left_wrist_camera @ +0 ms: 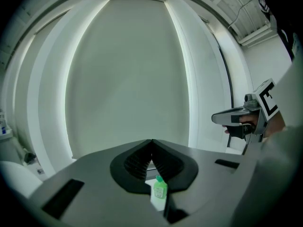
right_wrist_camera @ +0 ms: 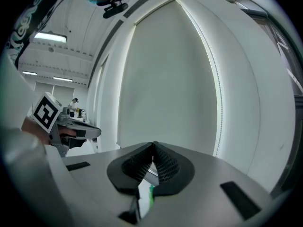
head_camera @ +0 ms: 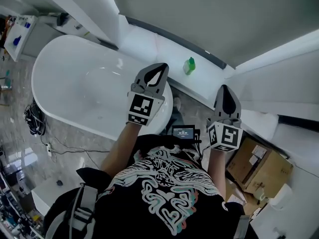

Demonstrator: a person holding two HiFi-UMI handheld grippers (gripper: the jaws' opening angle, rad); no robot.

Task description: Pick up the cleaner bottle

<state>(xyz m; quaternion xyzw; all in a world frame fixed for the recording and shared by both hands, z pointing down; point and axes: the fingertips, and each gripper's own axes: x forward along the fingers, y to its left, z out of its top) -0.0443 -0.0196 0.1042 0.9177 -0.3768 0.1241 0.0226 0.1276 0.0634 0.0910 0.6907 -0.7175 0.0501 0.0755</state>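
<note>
The cleaner bottle (head_camera: 189, 65) is small and green and stands upright on a white ledge (head_camera: 149, 44) behind the bathtub. In the left gripper view the bottle (left_wrist_camera: 160, 189) shows low, just below the jaw tips; in the right gripper view only a green sliver (right_wrist_camera: 151, 193) of it shows. My left gripper (head_camera: 161, 66) hovers over the tub's right end, short of the bottle and to its left, jaws shut and empty (left_wrist_camera: 151, 142). My right gripper (head_camera: 225, 87) is held to the bottle's right and nearer me, also shut on nothing (right_wrist_camera: 153, 145).
A white bathtub (head_camera: 55, 83) fills the left. A wall with a roller blind rises behind the ledge. A cardboard box (head_camera: 259, 166) sits at the lower right, a small screen device (head_camera: 183, 132) lies by the tub, and cables (head_camera: 35, 119) trail on the floor at left.
</note>
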